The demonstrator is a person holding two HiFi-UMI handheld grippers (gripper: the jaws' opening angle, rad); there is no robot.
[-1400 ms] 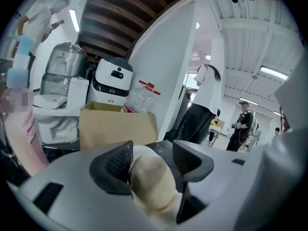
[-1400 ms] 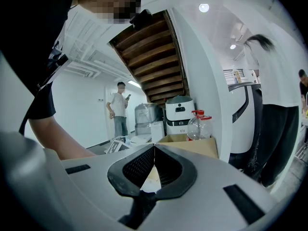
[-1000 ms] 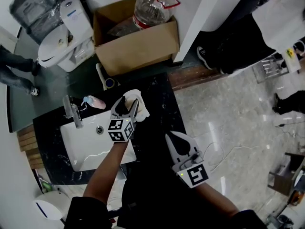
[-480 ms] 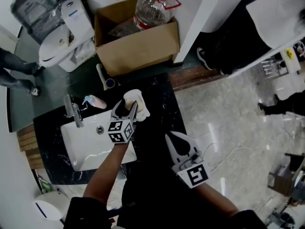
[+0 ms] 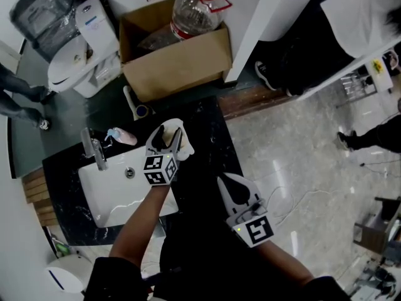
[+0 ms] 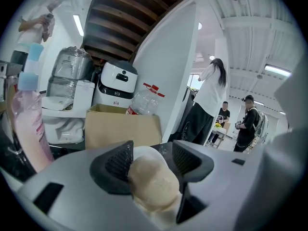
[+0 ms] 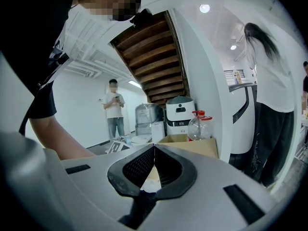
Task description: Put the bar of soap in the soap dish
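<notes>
A cream bar of soap (image 6: 152, 181) sits between the black pads of my left gripper (image 6: 151, 149), which is shut on it. A white rim shows just behind the soap. In the head view the left gripper (image 5: 169, 131) is over the black counter (image 5: 210, 144), right of the sink. A pale cream shape (image 5: 183, 142) lies at its tips; I cannot tell soap from soap dish there. My right gripper (image 5: 226, 180) hangs off the counter's front right, over the floor. Its jaws (image 7: 154, 152) meet at the tips with nothing held.
A white sink basin (image 5: 116, 193) with a chrome tap (image 5: 94, 149) is on the left, and a pink bottle (image 5: 123, 136) lies behind it. Beyond the counter stand a cardboard box (image 5: 178, 61) holding a water bottle (image 5: 195, 11), and a toilet (image 5: 78, 61). People stand to the right.
The left gripper and the cream shape at its tips have shifted slightly up and left in the head view. The right gripper has stayed still.
</notes>
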